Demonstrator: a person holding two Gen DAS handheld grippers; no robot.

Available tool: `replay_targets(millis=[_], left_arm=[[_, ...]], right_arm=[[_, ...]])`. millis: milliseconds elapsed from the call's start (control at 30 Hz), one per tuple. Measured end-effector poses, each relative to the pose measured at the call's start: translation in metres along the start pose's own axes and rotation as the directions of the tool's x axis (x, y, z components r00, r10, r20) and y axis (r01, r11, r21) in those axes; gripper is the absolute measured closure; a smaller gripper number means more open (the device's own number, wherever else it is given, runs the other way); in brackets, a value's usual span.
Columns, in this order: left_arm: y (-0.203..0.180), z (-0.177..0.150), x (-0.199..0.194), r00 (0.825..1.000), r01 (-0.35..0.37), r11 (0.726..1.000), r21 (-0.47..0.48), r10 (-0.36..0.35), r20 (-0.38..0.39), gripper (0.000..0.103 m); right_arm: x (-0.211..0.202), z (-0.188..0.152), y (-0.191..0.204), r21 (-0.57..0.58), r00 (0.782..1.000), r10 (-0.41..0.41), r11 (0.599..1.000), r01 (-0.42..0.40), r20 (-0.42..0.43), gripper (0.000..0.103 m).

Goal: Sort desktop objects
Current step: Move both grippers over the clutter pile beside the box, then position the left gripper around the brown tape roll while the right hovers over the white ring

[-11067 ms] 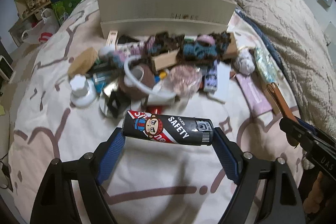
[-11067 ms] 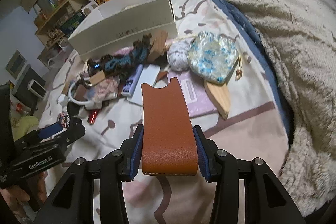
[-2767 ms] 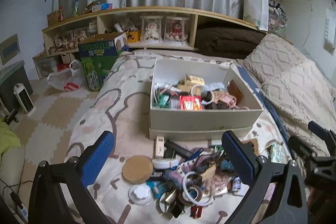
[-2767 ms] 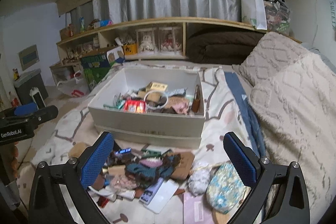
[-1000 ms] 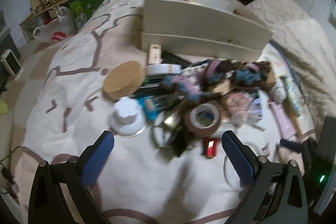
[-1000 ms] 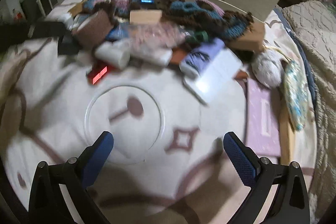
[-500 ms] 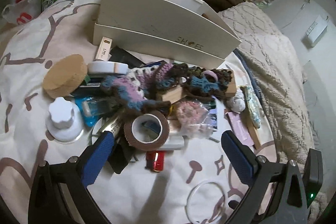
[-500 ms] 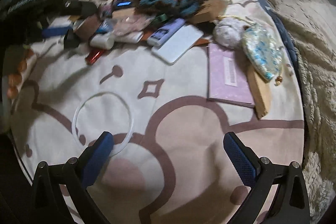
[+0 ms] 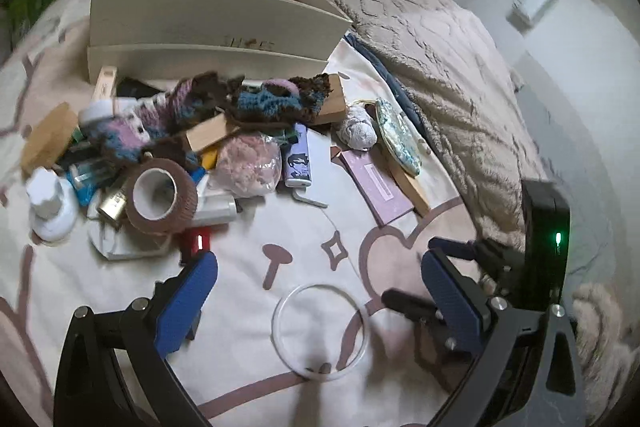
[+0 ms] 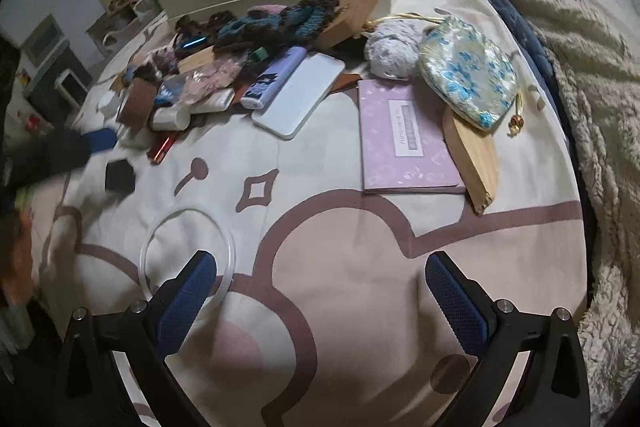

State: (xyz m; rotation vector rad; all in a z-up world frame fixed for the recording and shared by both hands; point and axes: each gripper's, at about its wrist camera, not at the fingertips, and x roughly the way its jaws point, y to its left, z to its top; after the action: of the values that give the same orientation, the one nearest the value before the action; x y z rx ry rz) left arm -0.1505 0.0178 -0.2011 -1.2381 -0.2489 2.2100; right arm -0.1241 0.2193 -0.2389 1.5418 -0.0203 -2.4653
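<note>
A clear plastic ring point(image 9: 320, 331) lies on the patterned bedspread, between the fingers of my open, empty left gripper point(image 9: 318, 301). The ring also shows in the right wrist view point(image 10: 186, 251), by the left finger of my open, empty right gripper point(image 10: 320, 297). A pile of small objects lies behind: a brown tape roll point(image 9: 162, 191), a crocheted scarf point(image 9: 256, 103), a purple box point(image 10: 404, 137), a floral pouch point(image 10: 468, 71), a white phone point(image 10: 300, 95). The white storage box point(image 9: 200, 23) stands behind the pile.
A fluffy beige blanket point(image 9: 460, 75) covers the bed's right side. A wooden piece point(image 10: 476, 155) lies under the pouch. A grey pom-pom point(image 10: 390, 53) sits beside it. The right gripper's body point(image 9: 540, 255) is close on the left gripper's right. Shelves stand behind.
Both grippers have come down from over the box to the bedspread in front of the pile. The left gripper now has the clear ring between its fingers. Both stay open.
</note>
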Motion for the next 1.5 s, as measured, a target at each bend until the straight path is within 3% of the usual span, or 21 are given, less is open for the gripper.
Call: replay_targets(millis=[133,267,400,600,733,933,1067,1367,1500], left_arm=[[0.010,0.008,-0.015,0.994,-0.068,0.997,-0.038,0.071,0.079,0.000],[0.037,0.019,-0.019,0.992,-0.029,0.991,-0.132,0.045,0.119,0.000],[0.039,0.023,-0.014,0.993,0.018,0.990,-0.141,-0.002,0.114,0.000],[0.033,0.028,0.009,0.995,-0.066,0.996,-0.054,0.069,0.074,0.000],[0.041,0.020,0.025,0.996,-0.087,0.993,-0.080,0.088,0.005,0.002],[0.048,0.018,0.020,0.997,-0.072,0.987,-0.144,0.075,0.010,0.002],[0.051,0.015,0.016,0.995,-0.102,0.981,-0.165,0.101,-0.011,0.015],[0.045,0.008,0.016,0.988,-0.150,0.984,-0.101,0.145,-0.057,0.061],[0.036,-0.001,0.015,0.981,-0.177,0.983,-0.052,0.172,-0.094,0.069]], right_arm=[[0.000,-0.003,-0.003,0.017,1.000,0.000,1.000,0.000,-0.003,0.000],[-0.001,-0.008,-0.002,0.037,1.000,0.009,0.999,-0.008,-0.010,0.000],[0.001,-0.006,-0.004,0.042,1.000,0.013,0.999,-0.012,-0.016,0.000],[0.005,-0.005,-0.006,0.042,1.000,0.006,0.999,-0.005,-0.026,0.000],[0.009,-0.005,-0.007,0.056,0.999,-0.007,0.998,0.009,-0.038,0.000],[0.017,-0.004,-0.015,0.125,0.998,0.016,0.992,-0.008,-0.059,0.000],[0.017,-0.006,-0.012,0.112,0.998,0.007,0.994,-0.001,-0.059,0.000],[0.017,-0.003,-0.010,0.115,0.998,0.033,0.993,-0.027,-0.050,0.000],[0.019,-0.003,-0.005,0.087,0.999,-0.007,0.996,0.011,-0.047,0.000]])
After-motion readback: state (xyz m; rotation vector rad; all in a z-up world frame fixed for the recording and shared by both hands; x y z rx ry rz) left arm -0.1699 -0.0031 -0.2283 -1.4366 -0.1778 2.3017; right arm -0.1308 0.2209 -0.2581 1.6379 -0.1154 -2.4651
